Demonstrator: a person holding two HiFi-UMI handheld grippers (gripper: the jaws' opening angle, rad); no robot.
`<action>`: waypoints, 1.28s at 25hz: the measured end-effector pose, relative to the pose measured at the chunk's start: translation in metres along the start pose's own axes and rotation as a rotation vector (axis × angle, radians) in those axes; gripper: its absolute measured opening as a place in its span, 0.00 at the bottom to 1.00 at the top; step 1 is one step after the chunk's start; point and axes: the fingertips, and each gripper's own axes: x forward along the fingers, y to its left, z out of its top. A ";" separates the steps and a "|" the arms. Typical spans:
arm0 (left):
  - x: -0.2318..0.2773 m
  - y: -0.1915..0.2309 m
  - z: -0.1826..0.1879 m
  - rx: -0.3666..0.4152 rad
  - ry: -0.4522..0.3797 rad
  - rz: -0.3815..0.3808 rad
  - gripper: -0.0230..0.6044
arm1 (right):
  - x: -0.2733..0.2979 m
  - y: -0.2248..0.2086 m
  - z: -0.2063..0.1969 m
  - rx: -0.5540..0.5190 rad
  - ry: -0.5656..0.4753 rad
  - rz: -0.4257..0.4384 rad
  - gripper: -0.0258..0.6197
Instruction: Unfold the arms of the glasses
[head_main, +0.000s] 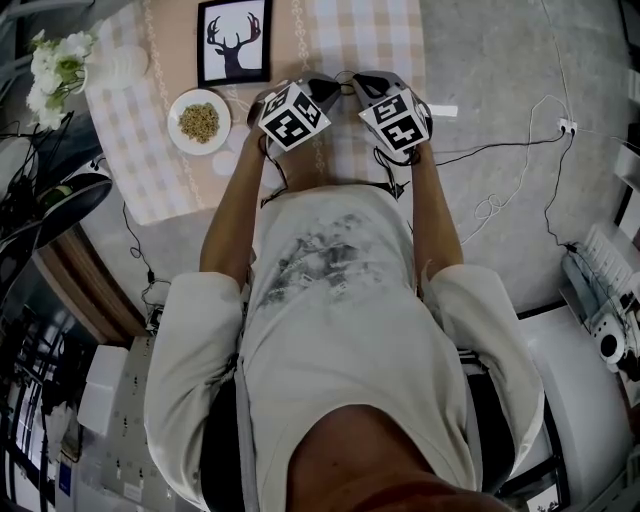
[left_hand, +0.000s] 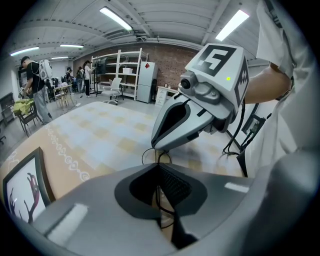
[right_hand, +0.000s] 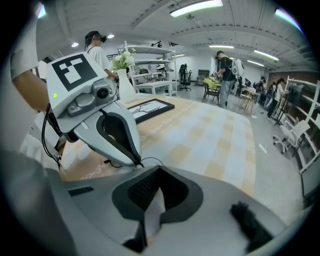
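The glasses (left_hand: 148, 153) are thin black wire, showing only as fine loops just past the jaw tips, low over the checked tablecloth (head_main: 345, 35). My left gripper (left_hand: 159, 166) is shut, and wire of the frame shows through the gap behind its tips. My right gripper (right_hand: 159, 168) is shut too, tip to tip with the left one, where a wire loop of the glasses (right_hand: 150, 160) curves. In the head view the left gripper (head_main: 325, 88) and the right gripper (head_main: 358, 84) meet at the table's near edge. Most of the glasses are hidden by the gripper bodies.
A framed deer picture (head_main: 235, 40) stands behind the grippers, a white bowl of grains (head_main: 199, 121) to their left, white flowers (head_main: 55, 65) at the far left. Cables (head_main: 500, 190) trail over the floor on the right. People stand in the room behind.
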 end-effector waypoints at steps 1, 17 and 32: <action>0.000 0.000 0.000 0.001 0.000 -0.001 0.06 | 0.001 0.000 0.000 -0.006 -0.001 0.000 0.07; -0.003 -0.005 0.002 0.030 -0.005 0.010 0.06 | 0.004 0.000 0.000 -0.057 0.014 -0.003 0.07; -0.010 -0.015 0.005 0.063 -0.021 0.021 0.06 | 0.006 0.002 0.000 -0.068 0.012 0.004 0.07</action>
